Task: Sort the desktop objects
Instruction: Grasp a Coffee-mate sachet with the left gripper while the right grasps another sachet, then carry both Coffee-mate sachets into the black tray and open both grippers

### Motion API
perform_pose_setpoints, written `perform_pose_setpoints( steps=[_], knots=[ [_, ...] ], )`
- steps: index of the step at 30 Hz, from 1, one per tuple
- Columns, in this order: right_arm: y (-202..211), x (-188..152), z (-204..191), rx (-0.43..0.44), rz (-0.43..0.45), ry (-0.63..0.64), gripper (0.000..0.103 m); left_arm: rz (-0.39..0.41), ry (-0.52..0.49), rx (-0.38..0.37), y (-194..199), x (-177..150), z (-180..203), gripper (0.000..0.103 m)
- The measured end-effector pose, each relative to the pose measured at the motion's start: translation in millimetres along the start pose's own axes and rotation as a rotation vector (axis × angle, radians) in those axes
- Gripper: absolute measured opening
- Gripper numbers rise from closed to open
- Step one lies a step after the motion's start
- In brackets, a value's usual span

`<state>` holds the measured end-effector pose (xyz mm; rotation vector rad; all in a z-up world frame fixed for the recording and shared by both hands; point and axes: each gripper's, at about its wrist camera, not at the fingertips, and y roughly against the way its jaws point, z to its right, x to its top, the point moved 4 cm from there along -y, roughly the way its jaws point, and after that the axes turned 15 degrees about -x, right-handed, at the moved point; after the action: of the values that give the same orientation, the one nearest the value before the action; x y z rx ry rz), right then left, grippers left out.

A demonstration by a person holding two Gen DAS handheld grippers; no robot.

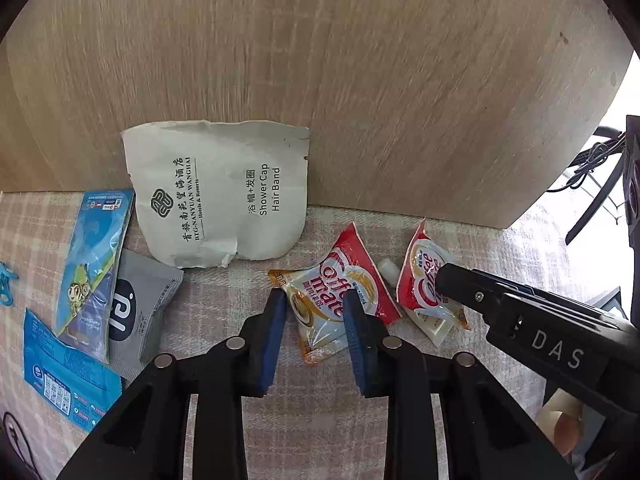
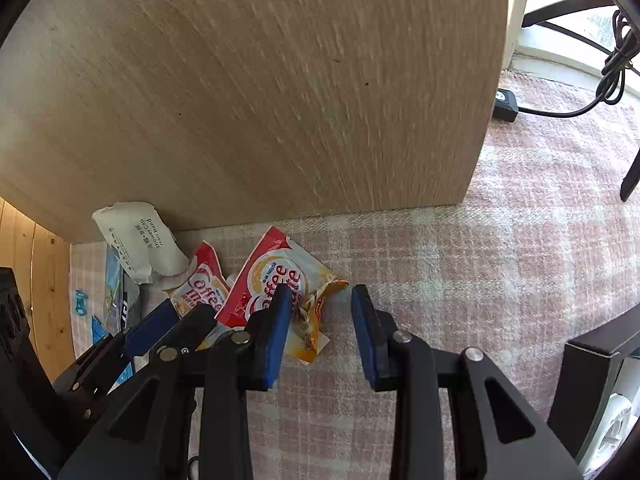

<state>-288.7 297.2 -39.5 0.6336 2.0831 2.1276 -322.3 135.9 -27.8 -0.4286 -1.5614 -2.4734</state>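
Hiding behind sachets (image 1: 344, 292), a white object (image 1: 389, 270).

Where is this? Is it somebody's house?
Probably a hotel room or a home. A shower cap packet printed with a hotel's name and Coffee-mate sachets lie on a pink checked cloth by a wooden panel.

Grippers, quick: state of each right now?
Left gripper: open, holding nothing, over a Coffee-mate sachet.
Right gripper: open, holding nothing.

Hidden, from my feeds: white object (image 1: 388, 270) between the two Coffee-mate sachets, mostly covered; blue clip (image 1: 6, 284) cut by left edge; grey packet (image 1: 140, 312) partly under blue packets.
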Motion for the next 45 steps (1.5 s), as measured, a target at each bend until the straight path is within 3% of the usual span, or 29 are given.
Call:
perform_pose_setpoints(
  steps=[3, 7, 17, 24, 33, 45],
  knots=[
    [-1, -1, -3, 0.004, 0.006, 0.001, 0.011, 0.015, 0.003, 0.007, -2, 0, 1, 0.013],
    [1, -4, -3, -0.004, 0.015, 0.011, 0.009, 0.032, 0.021, 0.003, -1, -3, 0, 0.007],
    [19, -19, 35, 0.007, 0.038, -0.015, 0.007, 0.036, 0.047, -0.001, 14, -16, -2, 0.004],
    [48, -33, 62, -0.004, 0.081, -0.027, 0.007, 0.065, 0.020, -0.015, 44, -26, 18, 0.004],
    [122, -51, 114, -0.042, 0.160, -0.076, 0.007, 0.081, -0.106, -0.110, 67, -35, 105, 0.004],
    [176, -113, 276, -0.183, 0.186, -0.251, 0.007, -0.007, -0.309, -0.259, 77, -70, 260, 0.004]
  ],
)
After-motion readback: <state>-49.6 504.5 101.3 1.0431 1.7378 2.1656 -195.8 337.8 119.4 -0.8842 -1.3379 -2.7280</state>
